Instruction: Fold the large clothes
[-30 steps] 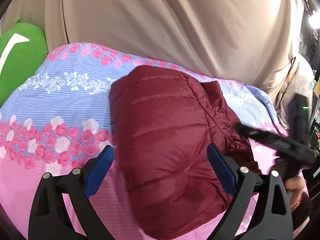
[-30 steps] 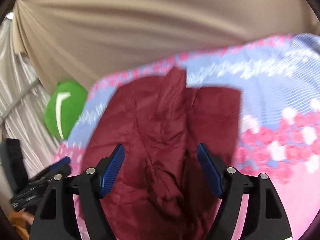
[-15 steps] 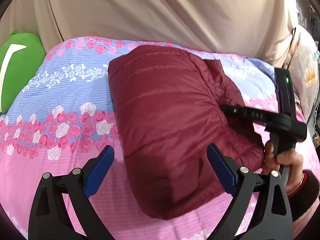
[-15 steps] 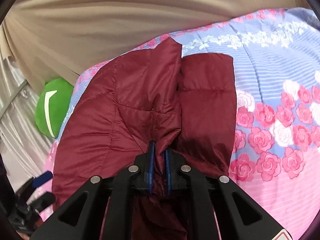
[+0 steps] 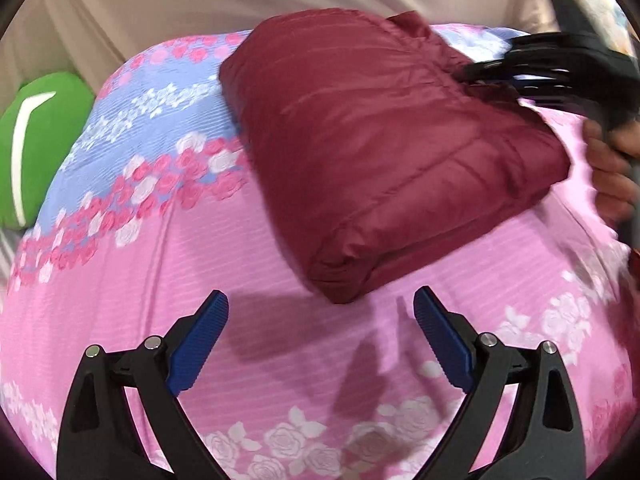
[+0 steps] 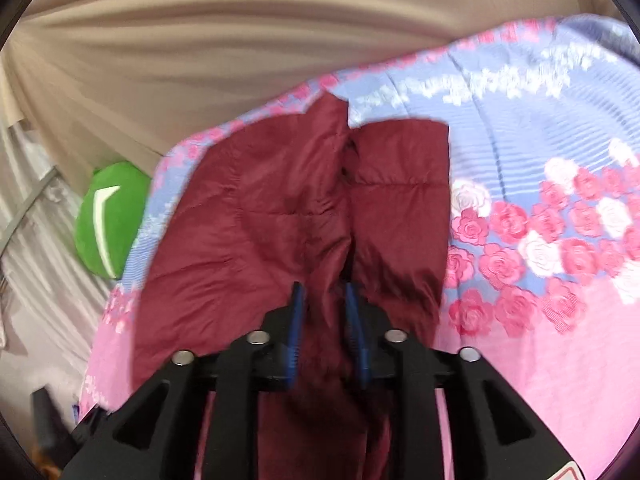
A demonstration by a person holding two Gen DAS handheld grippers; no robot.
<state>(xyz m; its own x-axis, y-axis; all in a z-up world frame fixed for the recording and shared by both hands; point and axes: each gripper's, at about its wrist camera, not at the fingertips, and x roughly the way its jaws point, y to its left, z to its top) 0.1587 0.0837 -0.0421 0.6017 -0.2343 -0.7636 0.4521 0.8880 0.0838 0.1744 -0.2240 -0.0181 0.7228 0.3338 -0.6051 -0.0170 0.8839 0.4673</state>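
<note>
A folded dark red quilted jacket lies on the pink and blue floral bedspread. My left gripper is open and empty, just short of the jacket's near corner. My right gripper is shut on a raised fold of the jacket at its near edge. The right gripper also shows in the left wrist view, at the jacket's far right side, held by a hand.
A green cushion lies at the bed's left edge, also in the right wrist view. A beige curtain hangs behind the bed. Grey drapes are at the left.
My right gripper closed on the jacket's fold and has kept hold of it. My left gripper pulled back from over the jacket, which now lies farther away and turned.
</note>
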